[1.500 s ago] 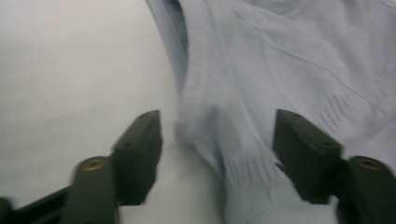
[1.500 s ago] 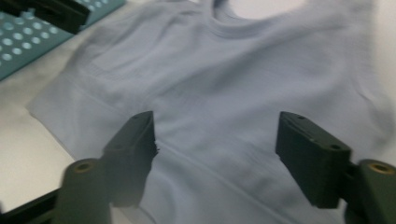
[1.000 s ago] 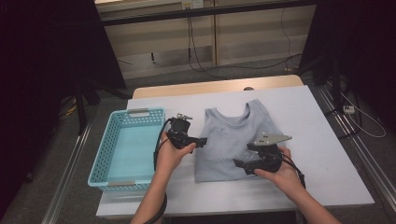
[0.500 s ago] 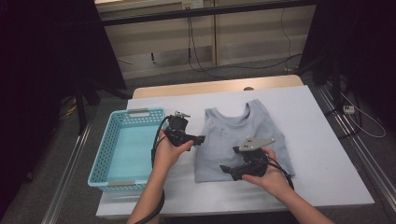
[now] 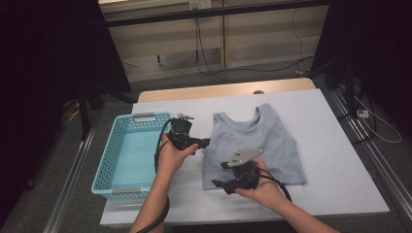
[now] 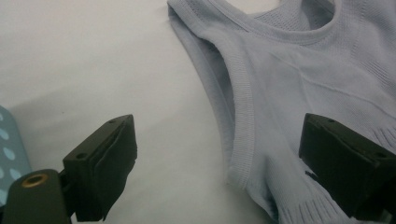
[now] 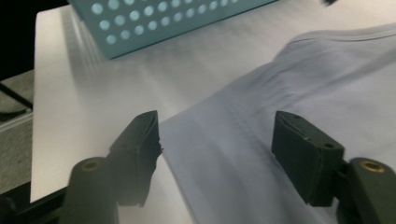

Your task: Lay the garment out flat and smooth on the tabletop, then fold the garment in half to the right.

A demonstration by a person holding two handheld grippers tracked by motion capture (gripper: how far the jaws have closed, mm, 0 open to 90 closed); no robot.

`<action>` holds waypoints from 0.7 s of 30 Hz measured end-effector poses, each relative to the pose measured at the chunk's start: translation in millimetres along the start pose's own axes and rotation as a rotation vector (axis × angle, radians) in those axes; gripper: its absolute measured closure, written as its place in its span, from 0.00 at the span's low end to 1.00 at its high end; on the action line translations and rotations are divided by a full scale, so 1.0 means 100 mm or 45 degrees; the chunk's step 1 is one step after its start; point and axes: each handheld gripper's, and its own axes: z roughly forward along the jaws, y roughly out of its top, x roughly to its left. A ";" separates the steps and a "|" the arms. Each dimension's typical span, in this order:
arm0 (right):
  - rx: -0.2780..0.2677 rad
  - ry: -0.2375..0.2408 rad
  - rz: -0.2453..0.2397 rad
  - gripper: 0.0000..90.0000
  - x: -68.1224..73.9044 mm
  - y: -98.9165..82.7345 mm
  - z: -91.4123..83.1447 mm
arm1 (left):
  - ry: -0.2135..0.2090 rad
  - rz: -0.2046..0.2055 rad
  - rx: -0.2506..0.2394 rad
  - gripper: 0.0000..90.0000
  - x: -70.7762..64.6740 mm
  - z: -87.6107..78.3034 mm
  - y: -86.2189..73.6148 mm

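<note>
A grey-blue sleeveless top (image 5: 262, 141) lies flat on the white table (image 5: 335, 170), neck toward the far side. My left gripper (image 5: 205, 142) hovers at the top's left armhole, open. In the left gripper view the ribbed armhole edge (image 6: 240, 126) runs between the wide jaws of the left gripper (image 6: 217, 135), untouched. My right gripper (image 5: 217, 184) is at the top's lower left corner. Its jaws have just been closing; in the right gripper view the hem corner (image 7: 210, 140) lies between the jaws of the right gripper (image 7: 215, 126), and the pads do not press on it.
A teal perforated basket (image 5: 109, 160) stands at the table's left, close to my left hand; its wall (image 7: 154, 23) shows in the right gripper view. The table's front edge is just behind my right hand. Bare table lies right of the top.
My right gripper has slid left along the top's bottom hem to its lower left corner, and its jaws have narrowed. The left hand has kept still.
</note>
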 end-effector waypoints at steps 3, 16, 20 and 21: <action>0.039 0.029 -0.032 0.37 0.04 0.01 0.10 | 0.014 -0.019 0.000 0.13 0.03 -0.02 -0.02; 0.145 0.010 -0.130 0.33 0.12 -0.02 0.35 | 0.012 -0.037 -0.005 0.13 0.07 -0.06 0.01; 0.155 -0.012 -0.163 0.38 0.13 -0.02 0.36 | 0.018 -0.032 -0.012 0.13 0.07 -0.08 0.04; 0.161 -0.017 -0.148 0.40 0.13 -0.02 0.36 | 0.014 -0.032 -0.010 0.13 0.08 -0.09 0.04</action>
